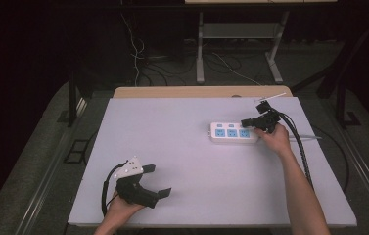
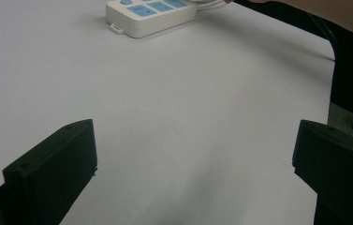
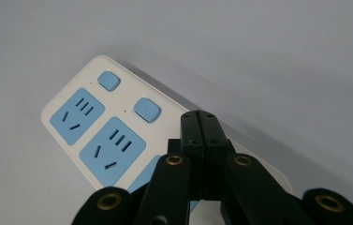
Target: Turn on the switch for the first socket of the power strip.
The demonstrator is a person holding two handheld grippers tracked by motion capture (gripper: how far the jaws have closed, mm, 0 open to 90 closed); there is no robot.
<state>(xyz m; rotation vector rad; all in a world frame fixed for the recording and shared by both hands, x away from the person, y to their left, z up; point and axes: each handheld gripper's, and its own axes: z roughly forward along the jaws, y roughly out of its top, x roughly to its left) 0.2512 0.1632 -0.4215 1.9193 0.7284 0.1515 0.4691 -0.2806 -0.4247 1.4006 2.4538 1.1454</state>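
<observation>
Table (image 1: 182,161) pale, room dark – left gripper (image 1: 158,181) fingers apart, right gripper (image 1: 244,123) fingers clenched empty

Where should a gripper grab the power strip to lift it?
Across the short width of the power strip, coming from above at its free left end. It lies flat, long and narrow, so the long sides offer parallel faces. The right gripper, jaws shut, sits over the other end.

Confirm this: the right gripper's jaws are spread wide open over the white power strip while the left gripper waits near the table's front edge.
Not quite. The right gripper has its jaws shut together over the power strip, as the right gripper view shows. The left gripper does wait near the table's front edge.
</observation>
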